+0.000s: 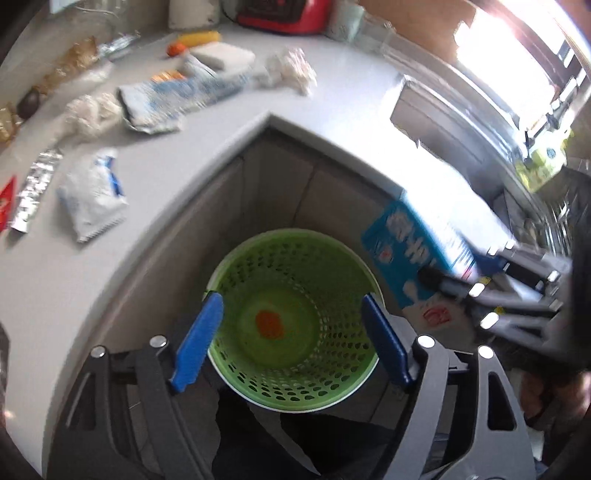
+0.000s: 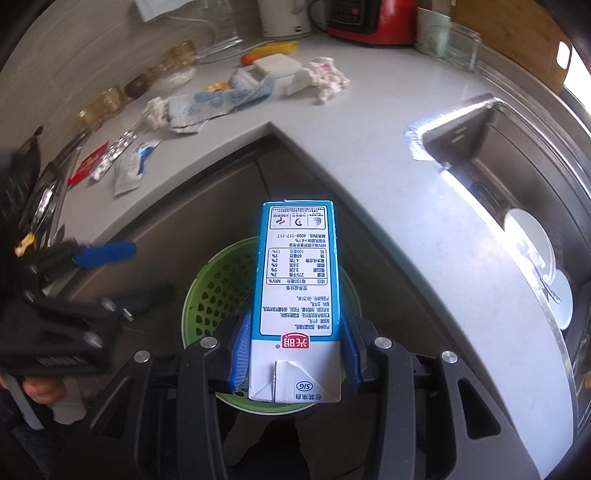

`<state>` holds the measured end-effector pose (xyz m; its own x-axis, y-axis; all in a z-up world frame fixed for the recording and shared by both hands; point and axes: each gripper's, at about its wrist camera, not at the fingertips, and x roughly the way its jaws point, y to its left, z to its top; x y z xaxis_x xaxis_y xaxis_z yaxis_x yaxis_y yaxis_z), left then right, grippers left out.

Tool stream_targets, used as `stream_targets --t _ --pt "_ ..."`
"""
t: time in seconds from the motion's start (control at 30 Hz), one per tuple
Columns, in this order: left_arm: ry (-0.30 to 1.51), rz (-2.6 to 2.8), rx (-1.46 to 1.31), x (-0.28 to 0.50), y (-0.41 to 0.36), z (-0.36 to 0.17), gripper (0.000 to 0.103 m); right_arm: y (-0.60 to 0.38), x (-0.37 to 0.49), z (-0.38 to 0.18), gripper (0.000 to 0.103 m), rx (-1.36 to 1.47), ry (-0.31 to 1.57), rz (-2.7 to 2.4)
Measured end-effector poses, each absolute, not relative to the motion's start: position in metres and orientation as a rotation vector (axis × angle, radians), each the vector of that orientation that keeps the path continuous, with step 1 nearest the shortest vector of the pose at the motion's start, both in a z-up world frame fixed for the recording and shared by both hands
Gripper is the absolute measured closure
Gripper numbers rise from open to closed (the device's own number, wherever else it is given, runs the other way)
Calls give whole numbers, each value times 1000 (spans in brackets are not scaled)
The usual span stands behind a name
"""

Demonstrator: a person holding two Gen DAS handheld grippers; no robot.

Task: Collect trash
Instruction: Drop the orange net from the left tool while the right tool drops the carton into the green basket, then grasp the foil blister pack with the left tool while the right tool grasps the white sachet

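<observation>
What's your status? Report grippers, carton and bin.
Right gripper shut on milk carton, above green bin. Left gripper open, empty, over the bin. Nothing blocking the drop.

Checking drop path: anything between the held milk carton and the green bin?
Nothing: in the right wrist view the milk carton, clamped in the right gripper, hangs directly over the open green bin.

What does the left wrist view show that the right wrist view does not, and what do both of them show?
Only the left wrist view shows the inside bottom of the green basket, where an orange piece lies, with the open left gripper over it.

Only the right wrist view shows the printed label side of the milk carton, the right gripper shut on its sides, and white dishes in the sink.

Both show the carton, the basket, the grey counter, the wrappers on it, and the red appliance at the back.
</observation>
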<state>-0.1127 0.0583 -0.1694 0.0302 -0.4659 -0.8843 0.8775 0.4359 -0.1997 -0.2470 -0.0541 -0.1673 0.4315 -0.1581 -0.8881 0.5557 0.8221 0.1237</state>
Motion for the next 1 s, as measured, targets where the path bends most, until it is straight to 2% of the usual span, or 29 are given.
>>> stream_targets --t 0.17,0.3,0.47,0.77,1.0 --pt "1044 -1043 401 -97 67 -131 22 -43 -235 -180 59 392 1061 -447" --pt "994 -1030 416 -90 62 -113 19 -35 -226 -184 36 385 1053 -447" --pt "960 -989 401 -76 63 -101 15 -29 -221 -171 23 386 1018 -455" --pt "889 -819 297 -25 121 -76 12 -31 -195 -131 18 358 946 -422" --pt "896 -626 218 46 190 -87 12 -26 -133 -106 16 323 916 -374"
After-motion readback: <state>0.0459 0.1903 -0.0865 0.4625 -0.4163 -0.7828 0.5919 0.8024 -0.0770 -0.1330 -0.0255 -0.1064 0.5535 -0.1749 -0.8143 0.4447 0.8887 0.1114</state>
